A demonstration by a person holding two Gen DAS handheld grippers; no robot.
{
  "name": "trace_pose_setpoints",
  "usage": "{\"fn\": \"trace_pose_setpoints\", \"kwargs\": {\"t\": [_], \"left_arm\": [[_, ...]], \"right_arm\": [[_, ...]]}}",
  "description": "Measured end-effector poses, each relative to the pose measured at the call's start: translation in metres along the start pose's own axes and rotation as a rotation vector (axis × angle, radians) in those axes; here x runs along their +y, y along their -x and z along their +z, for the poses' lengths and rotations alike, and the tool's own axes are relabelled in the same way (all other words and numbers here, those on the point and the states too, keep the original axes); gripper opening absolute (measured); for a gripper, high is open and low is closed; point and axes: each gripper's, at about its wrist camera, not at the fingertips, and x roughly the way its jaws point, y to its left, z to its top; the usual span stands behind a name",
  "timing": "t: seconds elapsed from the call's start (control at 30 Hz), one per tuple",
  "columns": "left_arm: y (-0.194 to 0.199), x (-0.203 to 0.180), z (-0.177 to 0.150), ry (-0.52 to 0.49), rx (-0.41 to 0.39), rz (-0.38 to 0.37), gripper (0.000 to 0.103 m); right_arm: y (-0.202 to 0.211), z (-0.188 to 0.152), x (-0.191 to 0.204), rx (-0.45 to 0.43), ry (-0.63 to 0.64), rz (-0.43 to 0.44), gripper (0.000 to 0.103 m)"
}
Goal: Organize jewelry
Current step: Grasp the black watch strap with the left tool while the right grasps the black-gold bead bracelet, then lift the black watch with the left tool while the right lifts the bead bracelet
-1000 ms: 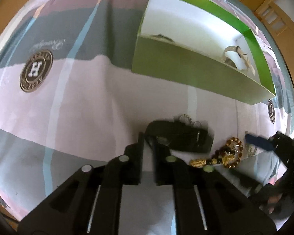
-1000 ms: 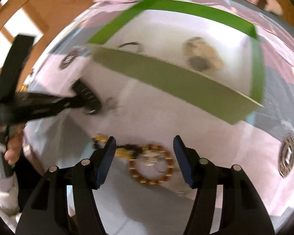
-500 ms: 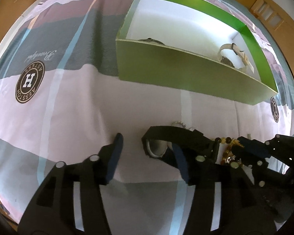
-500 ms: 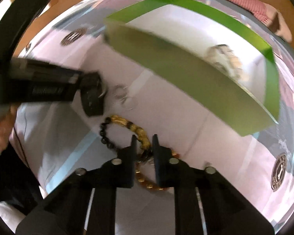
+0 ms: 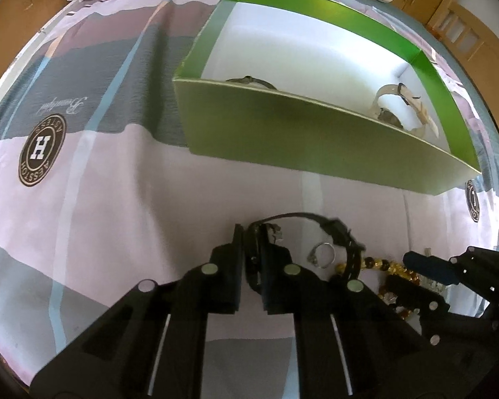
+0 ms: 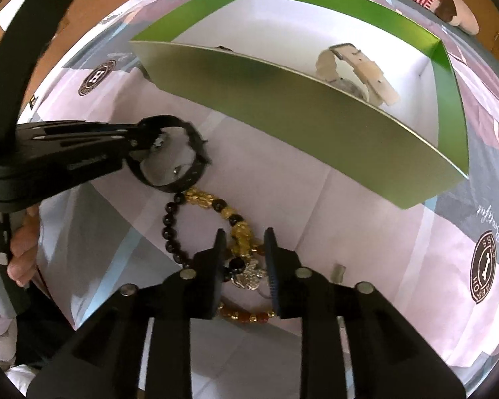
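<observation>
Patience suits this step: lift the black watch [image 6: 174, 153] clear of the beaded bracelet [image 6: 209, 219] before carrying it over the green box [image 5: 316, 139] wall. Left tongs [image 5: 248, 249] pinch its strap, nearly closed; right tongs [image 6: 243, 249] stand narrowly parted around the bracelet's gold charms on the bed [image 5: 116, 216].

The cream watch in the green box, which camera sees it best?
The right wrist view. There the cream watch shows its whole strap, buckle and part of its face above the green box wall. In the left wrist view the watch sits farther off, smaller, with the box wall hiding its lower part.
</observation>
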Motion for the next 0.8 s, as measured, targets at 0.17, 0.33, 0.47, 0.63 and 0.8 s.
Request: {"fn": "trace_pose_setpoints", "kwargs": {"t": [0.17, 0.33, 0.47, 0.63, 0.8], "left_arm": [[0.003, 0.001, -0.005, -0.008, 0.011, 0.016, 0.008], [0.0, -0.008, -0.007, -0.037, -0.001, 0.06, 0.008], [-0.002, -0.014, -0.007, -0.061, -0.009, 0.084, 0.008], [0.001, -0.021, -0.006, -0.115, -0.02, 0.118, 0.007], [0.034, -0.019, -0.002, -0.1, -0.079, 0.103, 0.007]], "right_arm": [[-0.001, -0.003, -0.001, -0.003, -0.005, 0.003, 0.025], [-0.007, -0.003, 0.009, -0.012, 0.039, -0.047, 0.025], [-0.016, -0.005, 0.03, -0.04, 0.158, -0.152, 0.025], [-0.021, -0.005, 0.04, -0.044, 0.162, -0.183, 0.017], [-0.014, -0.006, 0.028, -0.049, 0.02, -0.14, 0.013]]}}
